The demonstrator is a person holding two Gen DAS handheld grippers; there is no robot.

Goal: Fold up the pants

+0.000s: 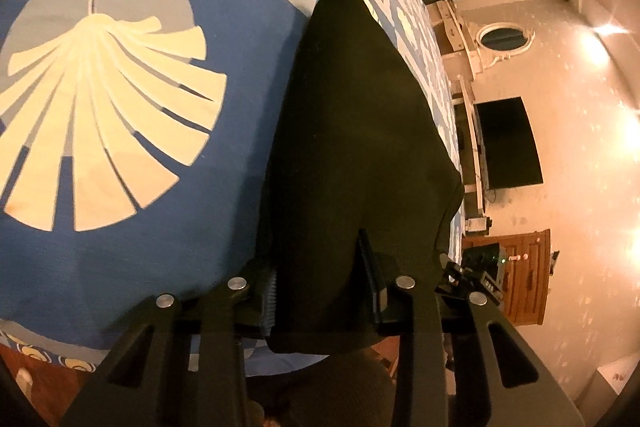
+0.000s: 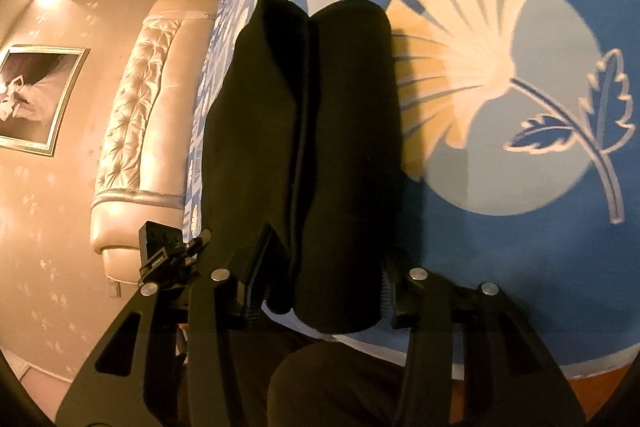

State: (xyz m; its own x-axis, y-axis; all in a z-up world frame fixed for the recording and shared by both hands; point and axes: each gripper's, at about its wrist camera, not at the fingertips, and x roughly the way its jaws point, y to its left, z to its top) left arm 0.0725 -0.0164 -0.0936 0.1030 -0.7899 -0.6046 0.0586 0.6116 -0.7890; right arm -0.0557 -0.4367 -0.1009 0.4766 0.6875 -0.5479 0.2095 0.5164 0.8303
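Note:
Black pants [image 1: 360,127] lie lengthwise on a bed with a blue bedspread [image 1: 140,187] that has a cream fan-shaped flower print. In the left wrist view, the near end of the cloth fills the gap of my left gripper [image 1: 320,267], whose pads press on it from both sides. In the right wrist view the pants [image 2: 304,131] show as two long doubled ridges running away across the bedspread [image 2: 520,247]. My right gripper [image 2: 326,259] is shut on their near end, which hangs slightly past the bed's edge.
The near edge of the bed runs just below both grippers. A dark screen [image 1: 508,143] hangs on the wall above a wooden cabinet [image 1: 524,279]. A tufted headboard [image 2: 132,131] and a framed picture [image 2: 36,95] lie beyond the bed. A person's dark-clothed leg [image 2: 340,387] is below.

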